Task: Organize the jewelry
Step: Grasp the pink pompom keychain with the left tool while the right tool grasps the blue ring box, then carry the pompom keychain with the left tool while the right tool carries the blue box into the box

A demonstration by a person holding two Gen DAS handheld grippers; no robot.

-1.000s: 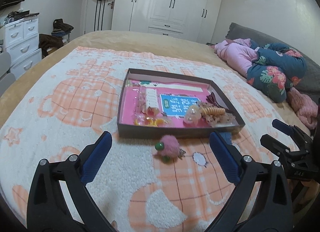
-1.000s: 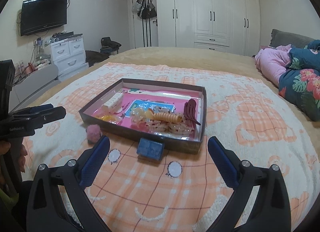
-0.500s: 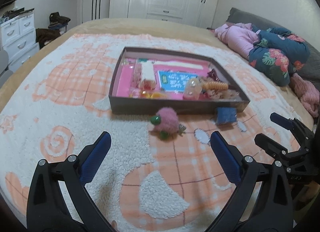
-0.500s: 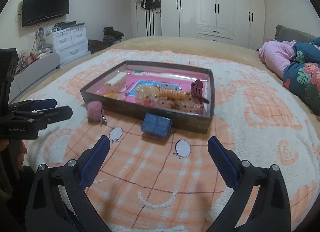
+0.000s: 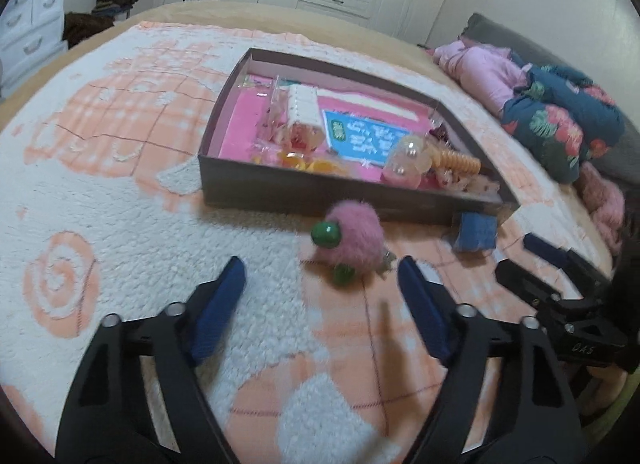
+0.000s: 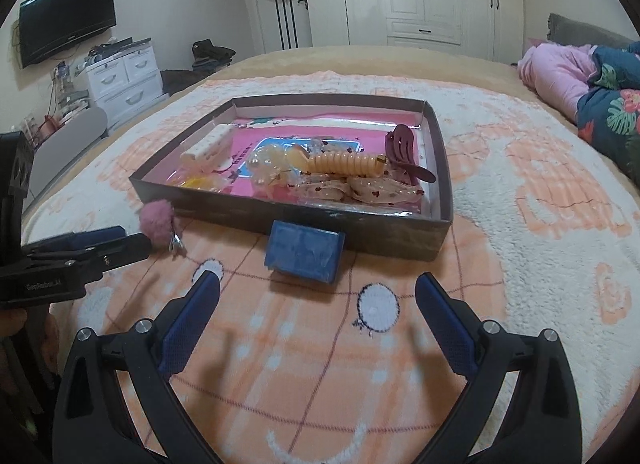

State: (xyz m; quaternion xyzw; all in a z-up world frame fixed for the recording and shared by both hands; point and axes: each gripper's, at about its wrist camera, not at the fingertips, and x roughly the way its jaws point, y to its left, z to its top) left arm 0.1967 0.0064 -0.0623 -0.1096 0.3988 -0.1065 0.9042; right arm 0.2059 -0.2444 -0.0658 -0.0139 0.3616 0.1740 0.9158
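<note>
On the fleecy peach-and-white blanket (image 5: 120, 200), just before the dark shallow cardboard tray (image 5: 320, 192), the fluffy pink pompom charm (image 5: 354, 238) is approached by the left gripper (image 5: 320, 292); its jaws are closing, nothing gripped yet. The right gripper (image 6: 318, 310) is held released near the small blue box (image 6: 304, 250). Closed early, only fluff could be pinched and the charm nudged away.

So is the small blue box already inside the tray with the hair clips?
No. The blue box lies on the blanket outside the tray, right against its near wall.
</note>
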